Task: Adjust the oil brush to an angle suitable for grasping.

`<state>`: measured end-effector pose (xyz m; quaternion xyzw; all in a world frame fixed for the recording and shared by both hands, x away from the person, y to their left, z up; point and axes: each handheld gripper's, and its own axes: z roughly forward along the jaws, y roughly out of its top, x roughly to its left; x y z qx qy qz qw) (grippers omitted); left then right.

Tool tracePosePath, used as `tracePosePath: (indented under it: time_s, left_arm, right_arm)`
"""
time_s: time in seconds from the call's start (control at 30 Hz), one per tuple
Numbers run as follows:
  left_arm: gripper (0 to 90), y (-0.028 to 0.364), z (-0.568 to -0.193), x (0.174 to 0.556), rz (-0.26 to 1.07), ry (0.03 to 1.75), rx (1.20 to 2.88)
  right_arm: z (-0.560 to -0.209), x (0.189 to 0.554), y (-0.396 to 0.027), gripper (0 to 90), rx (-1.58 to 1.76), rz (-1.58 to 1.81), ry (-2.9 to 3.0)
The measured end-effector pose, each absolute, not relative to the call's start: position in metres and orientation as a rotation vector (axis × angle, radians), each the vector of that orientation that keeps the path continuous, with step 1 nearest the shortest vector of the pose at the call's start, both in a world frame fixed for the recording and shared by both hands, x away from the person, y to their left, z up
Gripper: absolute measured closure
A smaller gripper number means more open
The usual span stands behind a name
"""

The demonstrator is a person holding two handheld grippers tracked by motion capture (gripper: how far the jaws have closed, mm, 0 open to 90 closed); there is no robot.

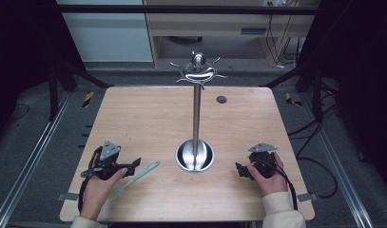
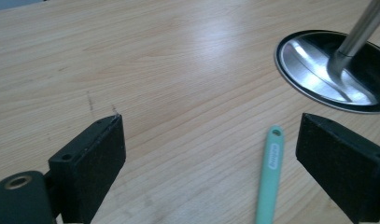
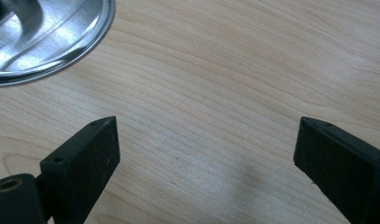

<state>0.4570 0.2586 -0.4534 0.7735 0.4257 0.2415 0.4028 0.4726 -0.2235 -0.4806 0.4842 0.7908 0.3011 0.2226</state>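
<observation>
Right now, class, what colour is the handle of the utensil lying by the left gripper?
Mint green handle, clearest in the left gripper view.

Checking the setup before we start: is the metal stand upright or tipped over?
Upright. The stand's pole rises straight from its round base, which sits flat on the wooden table.

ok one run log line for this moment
left gripper: open, teal utensil between jaws, ungrasped | right gripper: open over bare table | steel stand: upright, centre
</observation>
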Motion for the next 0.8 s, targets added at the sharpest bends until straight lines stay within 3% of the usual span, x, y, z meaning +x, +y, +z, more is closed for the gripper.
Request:
tracePosePath:
  time_s: [0.8]
  left_arm:
    - [15.5,0.197,-0.433,0.432,0.54,0.853,2.09]
  right_arm:
    - [-0.48,0.472,-0.223,7.7,1.331,0.825,2.184]
